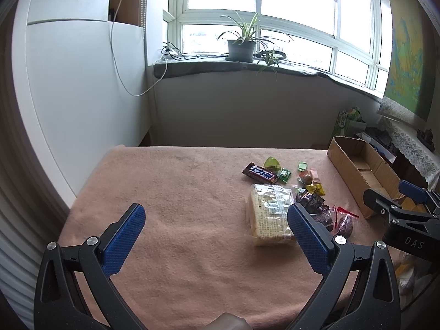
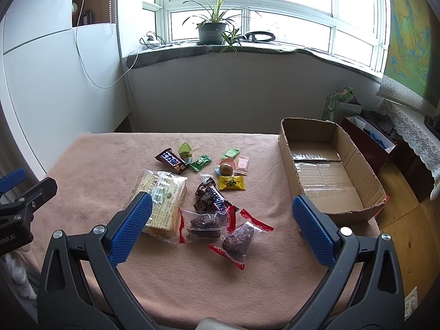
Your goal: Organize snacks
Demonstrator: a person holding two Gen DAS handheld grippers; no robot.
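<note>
Several snacks lie scattered on a table under a pink cloth (image 2: 110, 162). A cracker pack (image 2: 162, 198) lies at the left of the pile, with a brown chocolate bar (image 2: 172, 161) behind it. A yellow candy packet (image 2: 231, 183), a Snickers bar (image 2: 217, 199) and two clear date packets (image 2: 203, 224) sit in the middle. An empty cardboard box (image 2: 330, 170) stands at the table's right edge. My right gripper (image 2: 221, 214) hovers open above the near packets. My left gripper (image 1: 216, 222) is open over bare cloth, left of the cracker pack (image 1: 271, 214).
A window sill behind the table carries a potted plant (image 2: 213, 31) and cables. White panels (image 1: 77, 104) stand to the left. Bags (image 2: 365, 129) and a lace-covered shelf (image 2: 412, 134) crowd the floor to the right of the box.
</note>
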